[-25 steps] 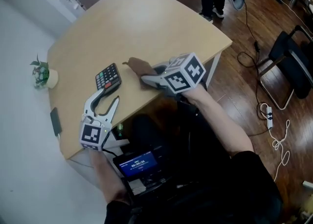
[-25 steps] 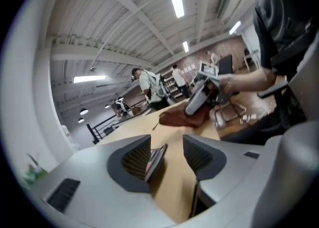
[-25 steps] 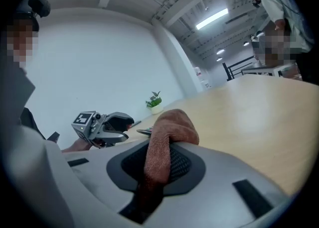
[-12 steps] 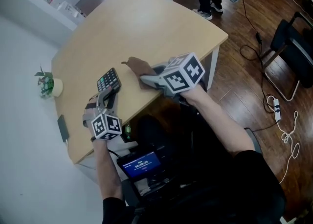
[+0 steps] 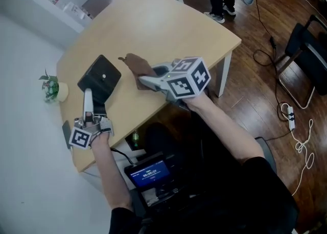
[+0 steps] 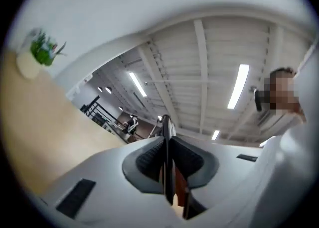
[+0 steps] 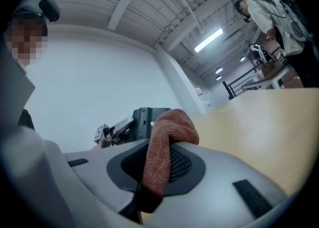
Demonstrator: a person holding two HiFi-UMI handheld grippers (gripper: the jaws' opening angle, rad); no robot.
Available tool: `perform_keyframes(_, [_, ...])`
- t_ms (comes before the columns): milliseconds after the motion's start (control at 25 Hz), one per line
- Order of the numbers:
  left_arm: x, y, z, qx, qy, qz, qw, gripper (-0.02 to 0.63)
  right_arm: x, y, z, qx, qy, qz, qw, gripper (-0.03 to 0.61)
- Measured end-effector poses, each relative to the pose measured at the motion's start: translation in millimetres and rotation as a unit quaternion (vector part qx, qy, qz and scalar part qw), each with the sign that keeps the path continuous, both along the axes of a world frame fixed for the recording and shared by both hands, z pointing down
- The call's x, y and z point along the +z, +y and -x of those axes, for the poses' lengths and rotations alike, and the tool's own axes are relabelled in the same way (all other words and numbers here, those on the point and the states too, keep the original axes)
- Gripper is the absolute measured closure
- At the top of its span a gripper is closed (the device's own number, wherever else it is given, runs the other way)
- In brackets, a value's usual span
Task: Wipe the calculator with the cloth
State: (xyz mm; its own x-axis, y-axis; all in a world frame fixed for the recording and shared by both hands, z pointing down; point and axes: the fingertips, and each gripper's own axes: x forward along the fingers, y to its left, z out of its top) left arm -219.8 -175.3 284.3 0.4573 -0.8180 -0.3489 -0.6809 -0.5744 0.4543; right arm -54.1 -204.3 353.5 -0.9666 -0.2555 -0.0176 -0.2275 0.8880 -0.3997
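Above the bench's left part, calculator [image 5: 100, 76]: held up and tilted, its plain black back turned towards the head view, keys out of sight.
Left gripper [image 5: 88, 99]: its jaws have just been closing and now pinch the calculator's near edge, which shows edge-on between them in the left gripper view.
Right gripper [image 5: 144, 80]: jaws clamped on the cloth [image 5: 135, 63], which trails onto the bench [image 5: 168, 28] just right of the calculator.
Calculator handling: probably light, stiff, smooth plastic. Such a thin edge hold may let it swivel, so wiping pressure should stay gentle.
Cloth handling: soft, limp, rust-brown terry that drapes over the jaws.
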Motion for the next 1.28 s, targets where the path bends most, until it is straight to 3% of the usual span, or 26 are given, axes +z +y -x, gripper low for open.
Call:
perform_keyframes(120, [0,8,-6,0.055,0.101,-0.010,0.9934,0.558,-45,14,23,-0.025,-0.023,-0.069,0.997,0.522])
perform_keyframes(240, [-1,15,-19,0.098,0.142,-0.020,0.9847,0.557,-67,29,51,-0.049,0.011,-0.135,0.990,0.520])
perform_keyframes(360, [-5,23,-26,0.121,0.172,-0.032,0.9771,0.555,-60,31,68,-0.050,0.062,-0.165,0.983,0.520])
perform_keyframes(760, [6,27,-10,0.123,0.257,-0.034,0.9579,0.555,-13,-43,14,0.069,0.099,-0.075,0.990,0.520])
perform_keyframes(880, [9,23,-8,0.121,0.266,-0.028,0.9559,0.555,-36,-33,6,0.074,0.065,-0.082,0.992,0.520])
perform_keyframes(1040, [10,19,-20,0.126,0.255,-0.024,0.9583,0.555,-75,10,31,0.020,0.034,-0.135,0.990,0.520])
perform_keyframes(1160, [9,20,-30,0.132,0.246,-0.024,0.9600,0.555,-71,28,55,-0.011,0.055,-0.158,0.986,0.520])
perform_keyframes(1280, [8,24,-33,0.139,0.250,-0.027,0.9578,0.548,-55,20,57,-0.001,0.079,-0.153,0.985,0.518])
